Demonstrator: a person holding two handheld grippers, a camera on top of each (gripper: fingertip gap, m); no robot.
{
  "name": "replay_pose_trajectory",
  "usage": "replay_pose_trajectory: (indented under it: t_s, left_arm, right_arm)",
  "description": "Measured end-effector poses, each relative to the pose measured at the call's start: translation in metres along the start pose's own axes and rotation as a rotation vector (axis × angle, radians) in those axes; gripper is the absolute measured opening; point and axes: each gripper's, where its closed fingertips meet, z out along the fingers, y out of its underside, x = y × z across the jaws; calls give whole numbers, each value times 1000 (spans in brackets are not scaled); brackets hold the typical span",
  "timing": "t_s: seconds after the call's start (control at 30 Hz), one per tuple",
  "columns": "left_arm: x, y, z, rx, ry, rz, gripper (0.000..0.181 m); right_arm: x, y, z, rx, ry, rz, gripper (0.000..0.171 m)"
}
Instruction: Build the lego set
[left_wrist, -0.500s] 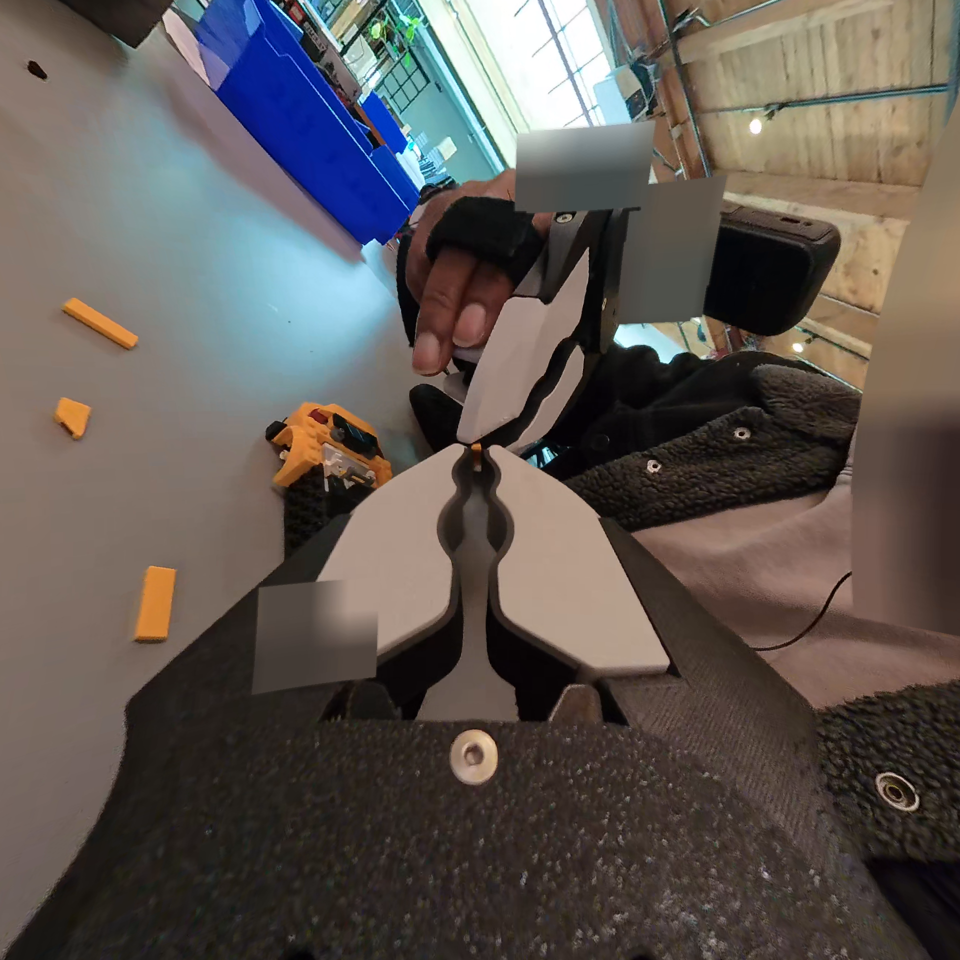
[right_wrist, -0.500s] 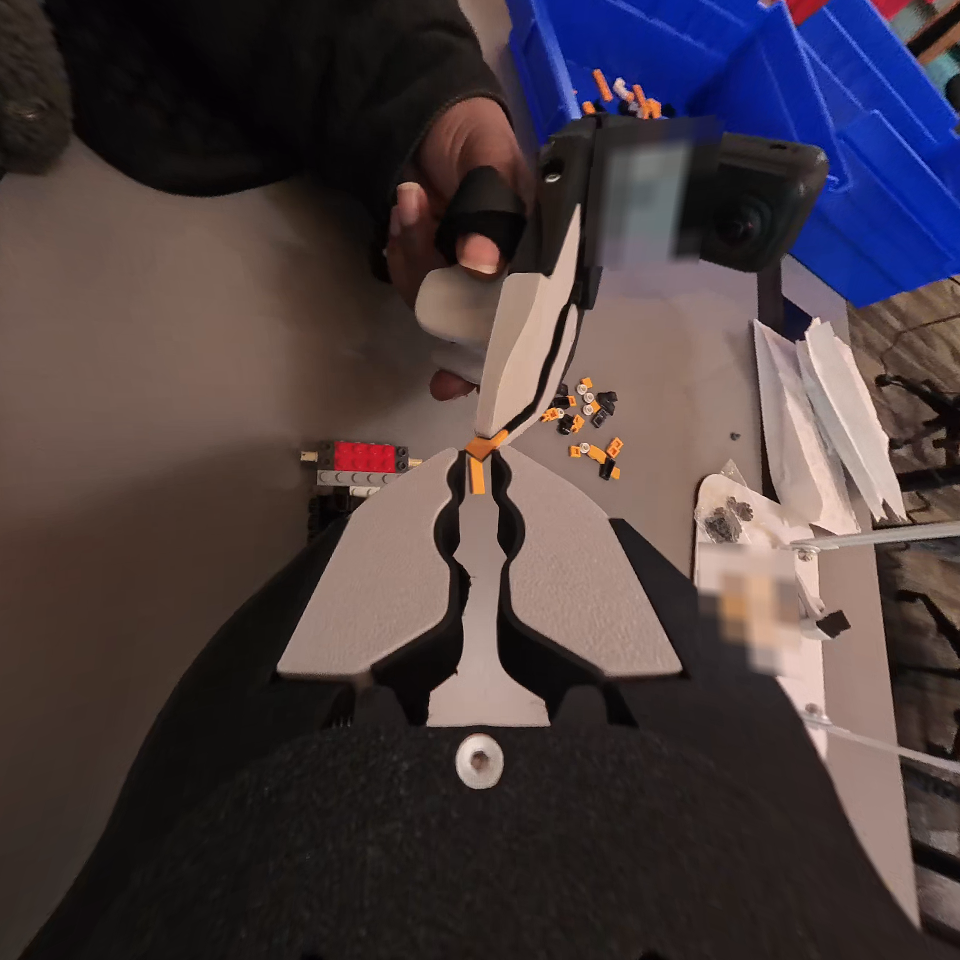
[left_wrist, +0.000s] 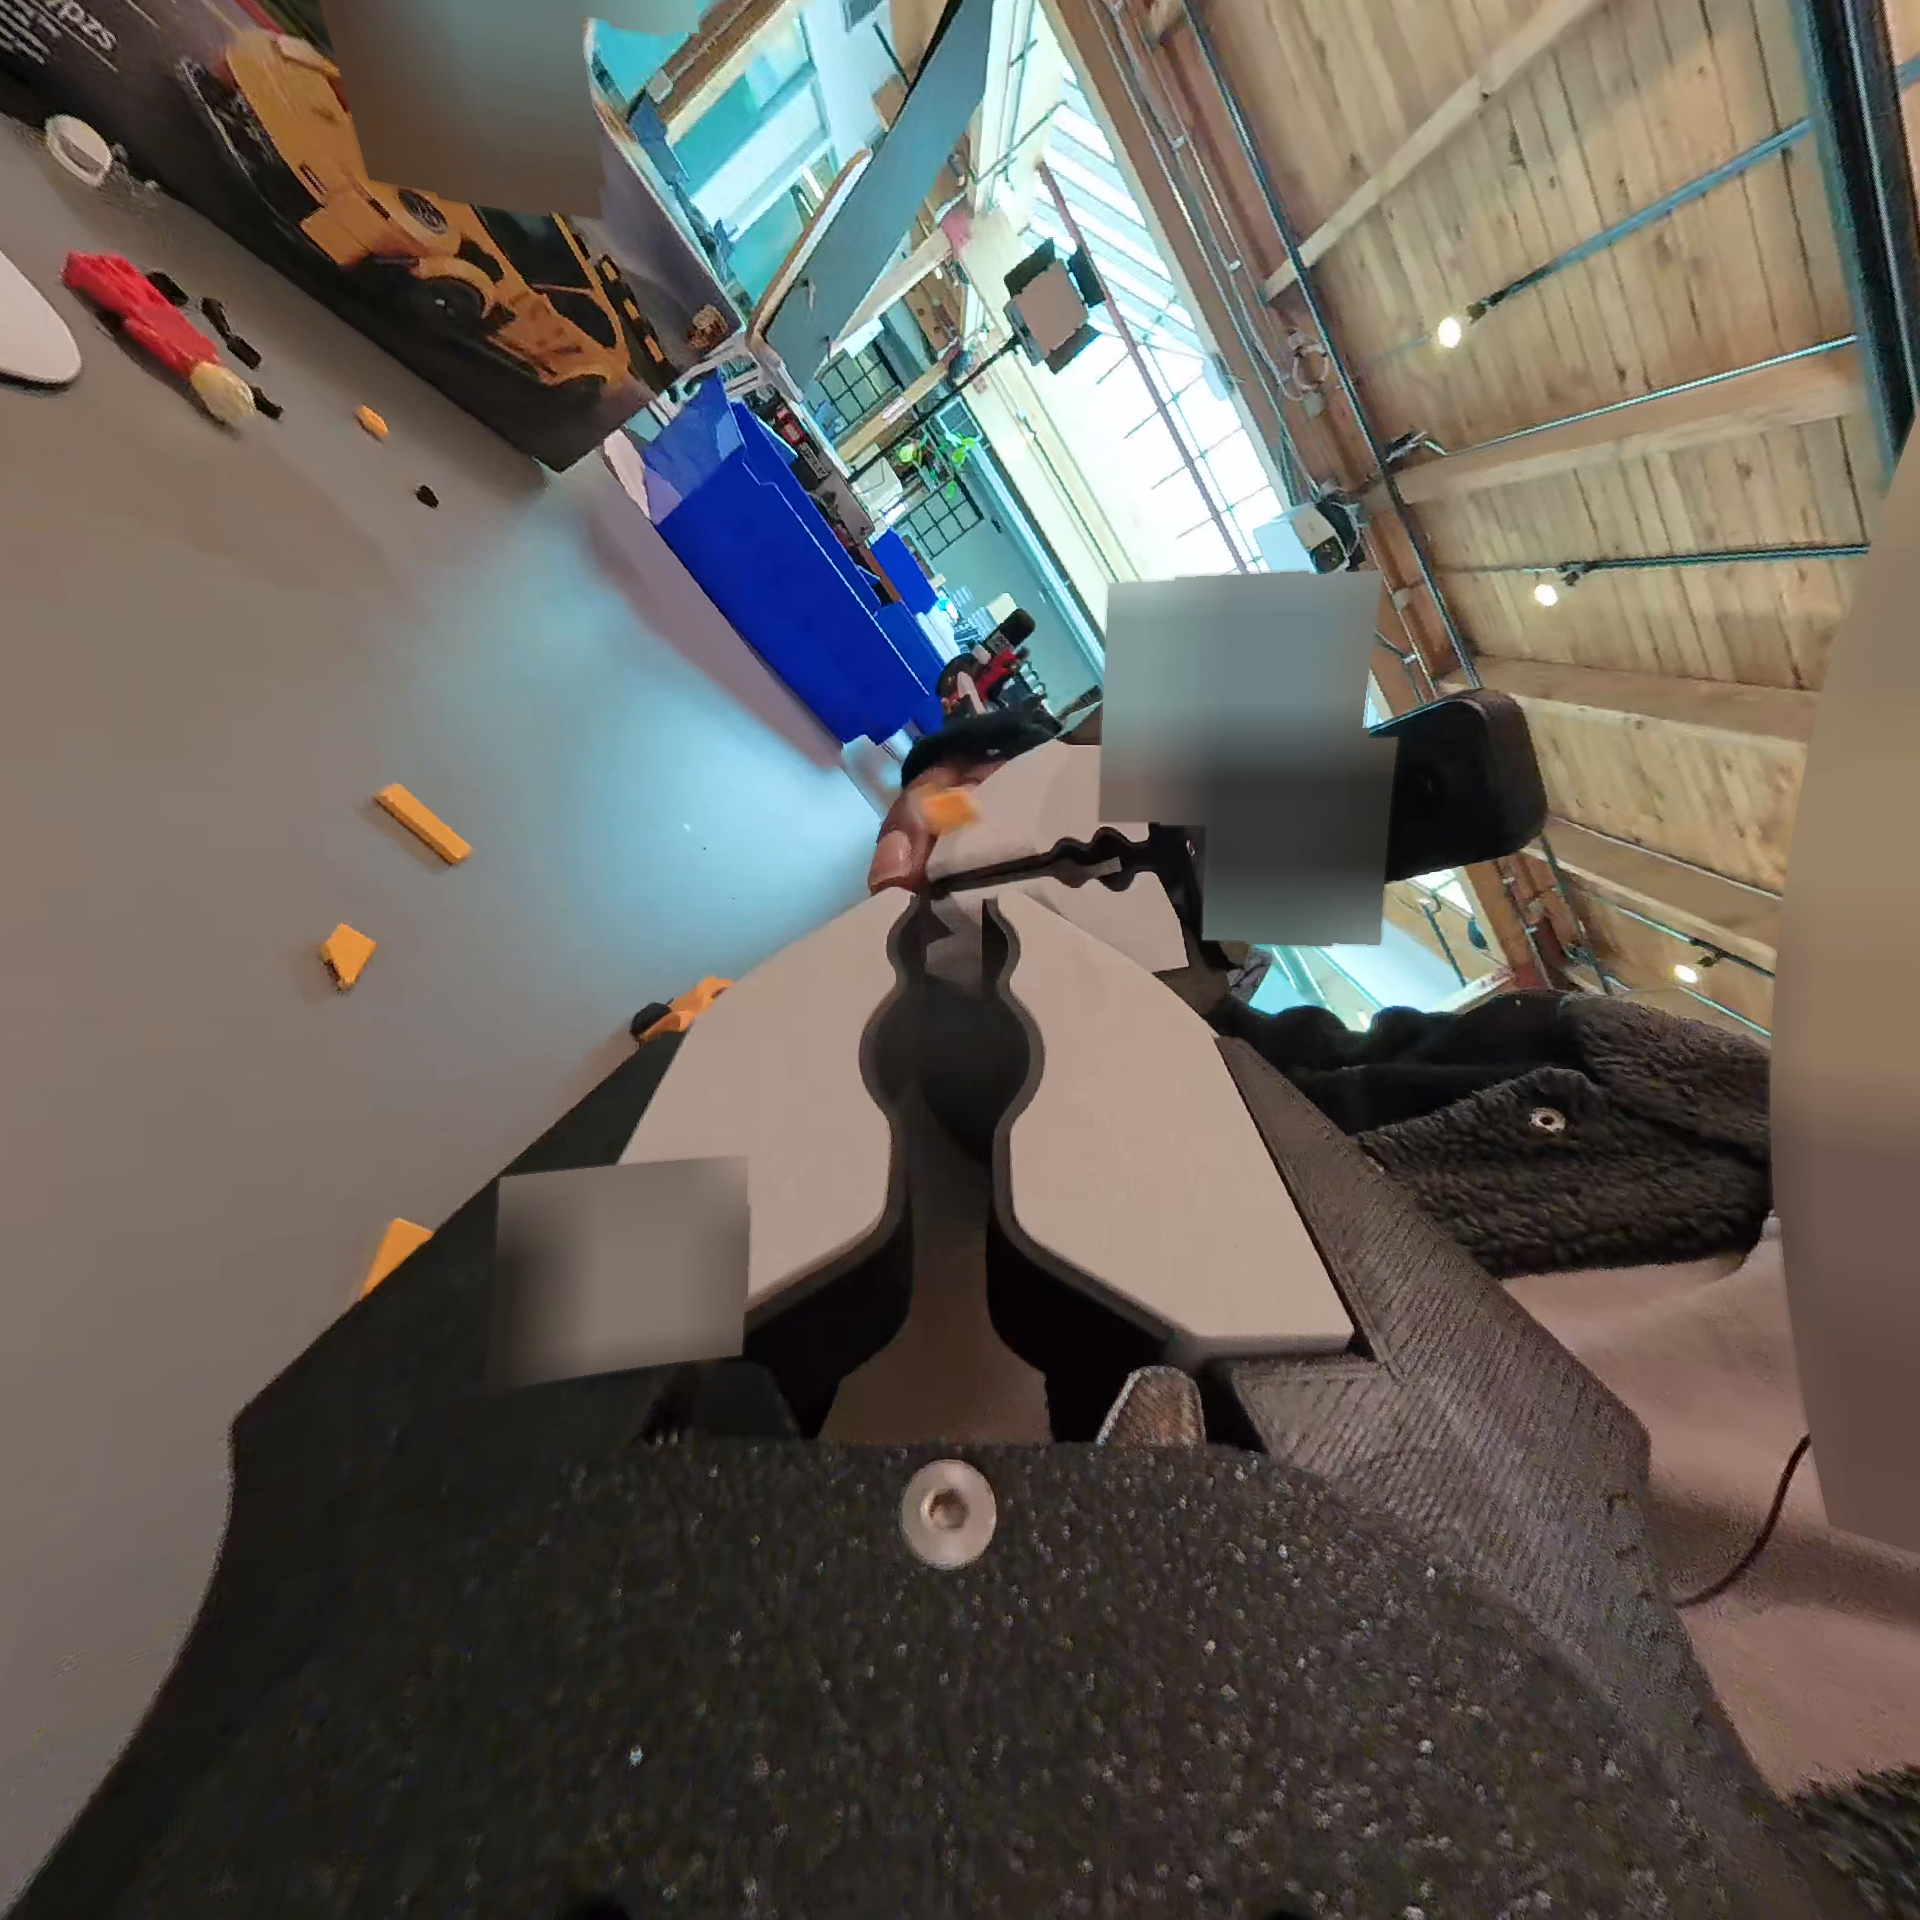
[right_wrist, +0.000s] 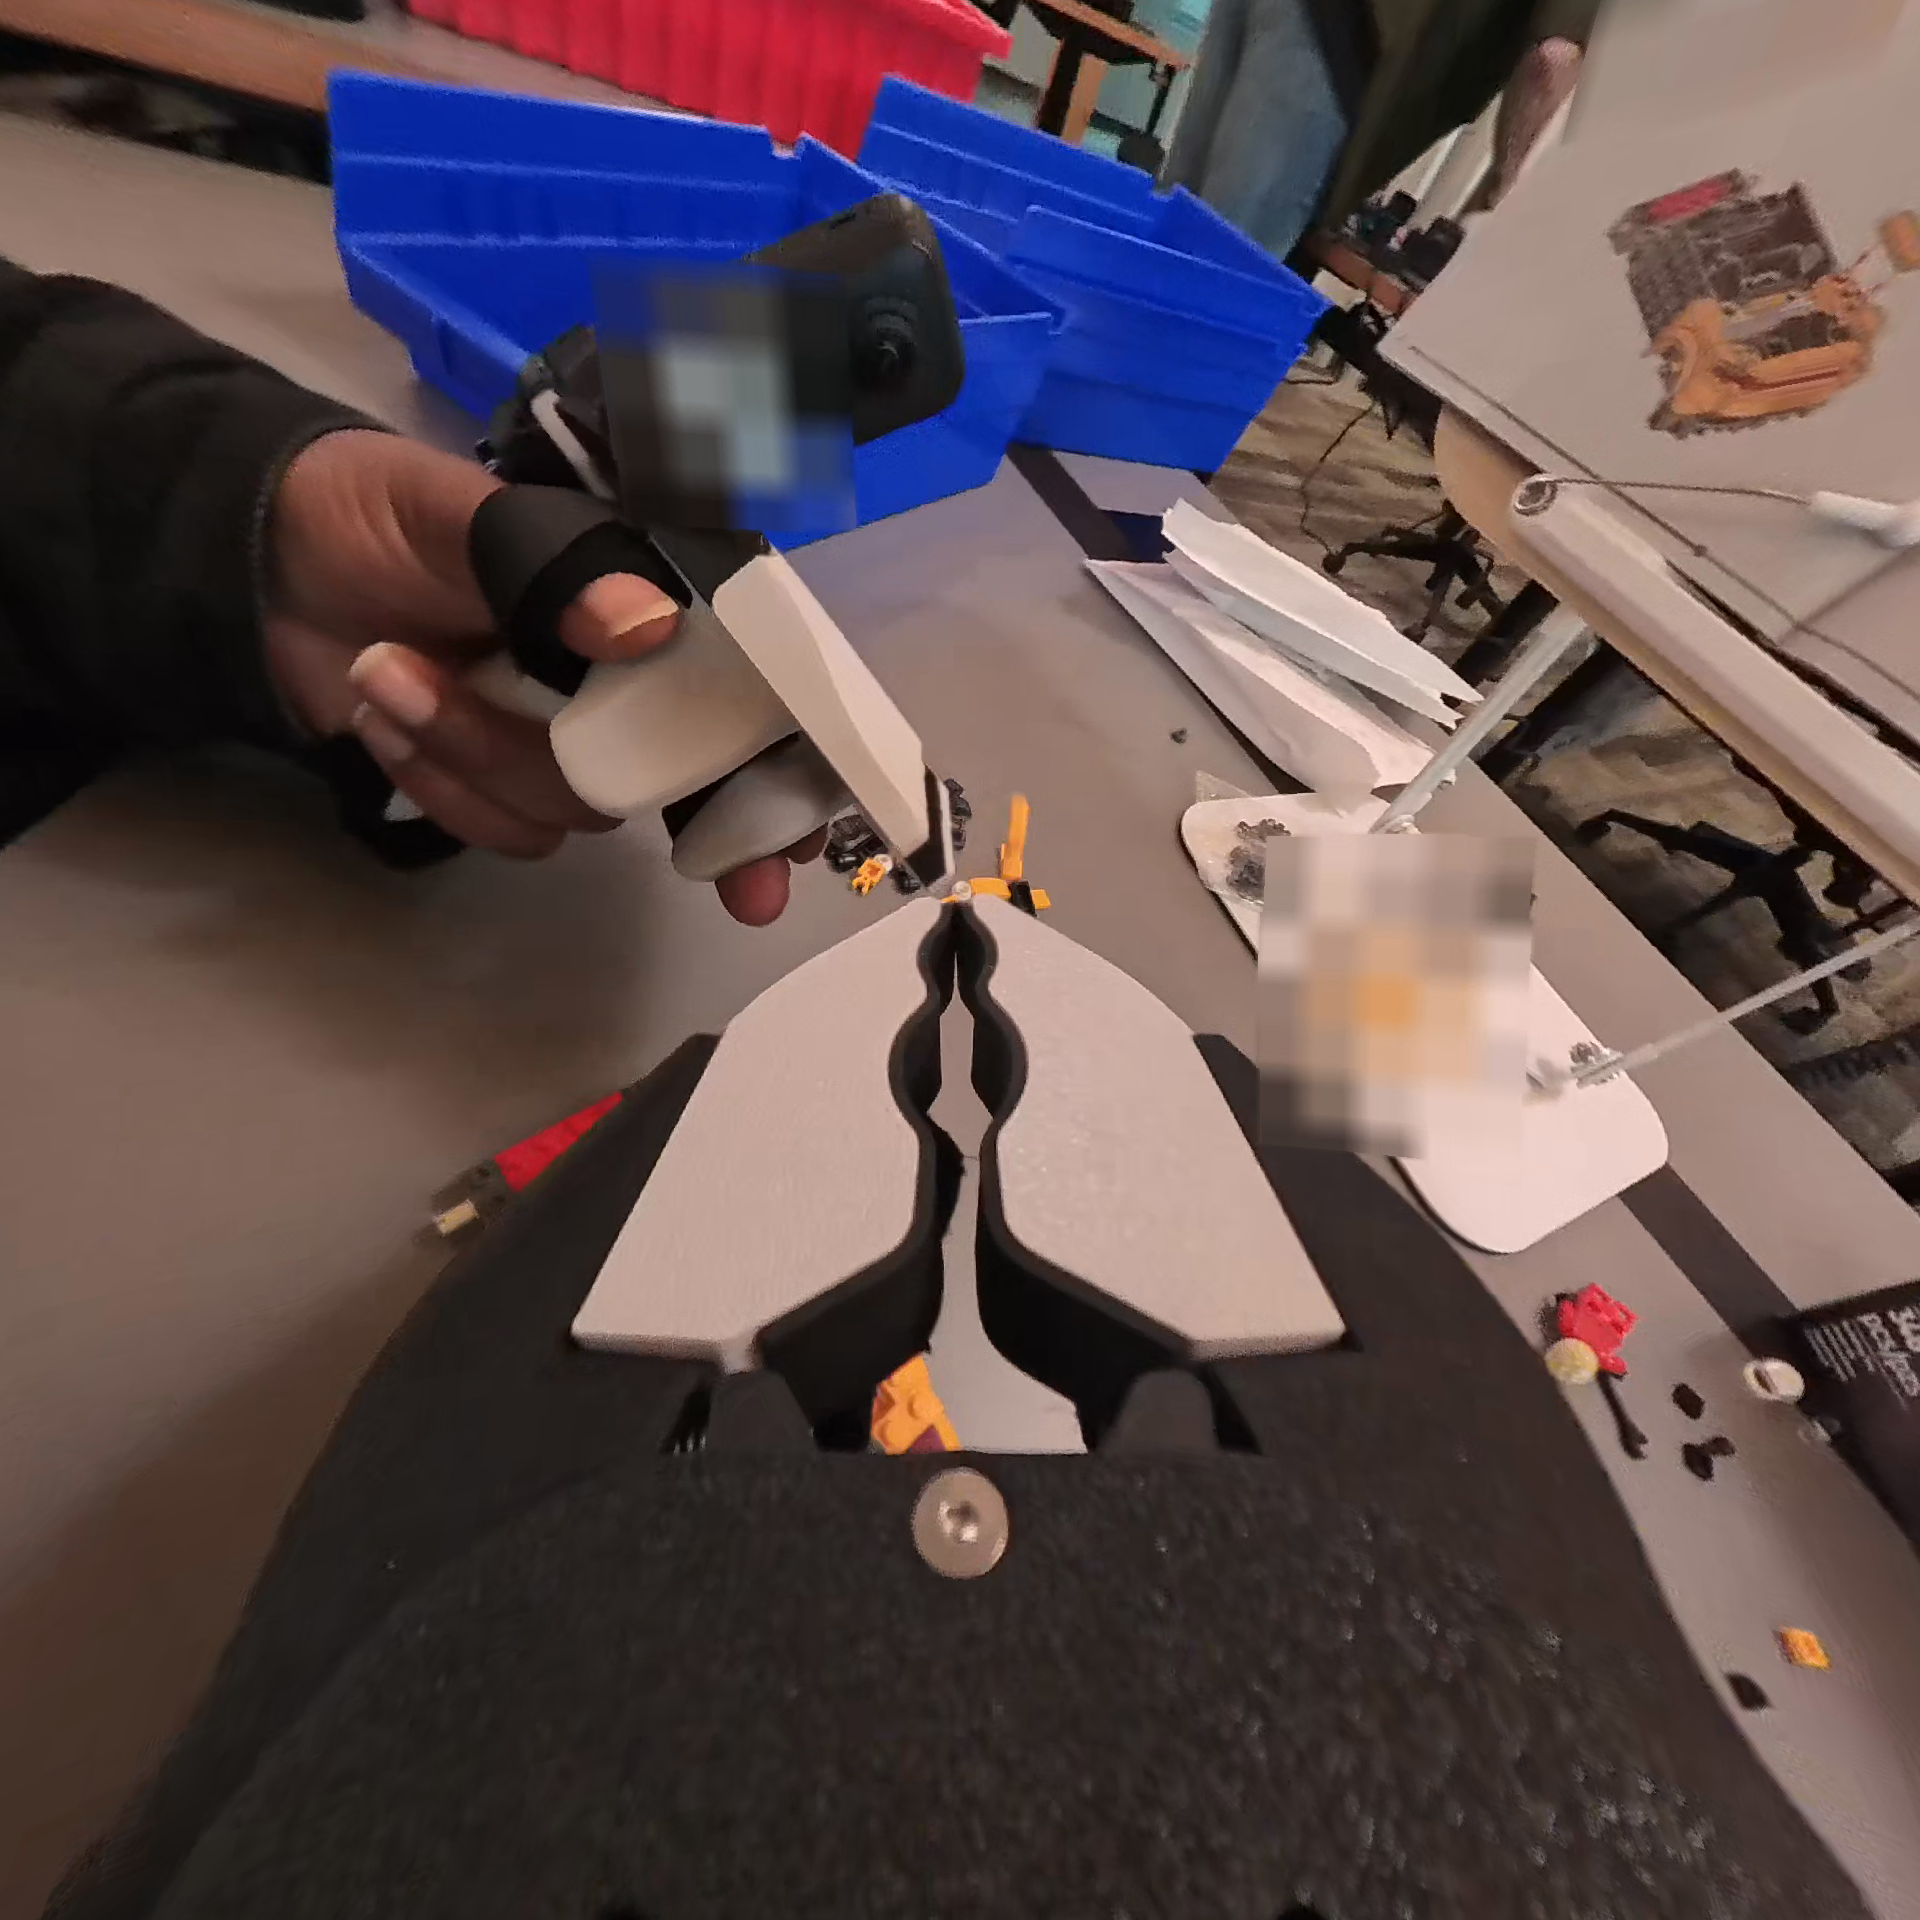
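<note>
My right gripper (right_wrist: 956, 906) is shut on a small orange lego piece (right_wrist: 954, 900) pinched at its very tips. My left gripper (left_wrist: 954, 920) is open by a narrow gap and holds nothing. The two grippers meet tip to tip above the grey table (right_wrist: 260, 987). In the right wrist view the left gripper (right_wrist: 930, 842) comes in from the upper left, held by a hand (right_wrist: 416, 644). In the left wrist view the right gripper (left_wrist: 940, 885) shows edge-on, with an orange piece (left_wrist: 948, 808) by its tip. A part-built yellow model (right_wrist: 912, 1405) lies under my right gripper.
Blue bins (right_wrist: 727, 260) stand at the back. A pile of small orange and black parts (right_wrist: 862, 862) lies behind the tips. Loose orange tiles (left_wrist: 421, 823), a red brick assembly (right_wrist: 545, 1143), the set box (left_wrist: 468, 260), white bags (right_wrist: 1299, 644) and a booklet stand (right_wrist: 1507, 1174) are around.
My left gripper has opened and let go of the orange piece it was pinching. The right gripper stays shut on its piece. Both grippers have swung round, the left one tilting further onto its side.
</note>
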Motion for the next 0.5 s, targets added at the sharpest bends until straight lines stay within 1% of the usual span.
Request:
replay_pose_trajectory:
  t_s: [0.13, 0.23, 0.4, 0.5]
  left_arm:
    - [1, 0, 2, 11, -12, 16, 5]
    - [-5, -4, -4, 22, -42, 11, 2]
    - [-17, -29, -25, 114, -142, 69, 0]
    - [-27, -45, -44, 157, -242, 127, 0]
  right_arm:
    - [-4, 0, 1, 6, 8, 26, 0]
    - [-2, 3, 0, -5, 8, 23, 0]
    - [10, 14, 0, -56, -8, 38, 0]
    - [9, 25, 7, -122, -78, 17, 1]
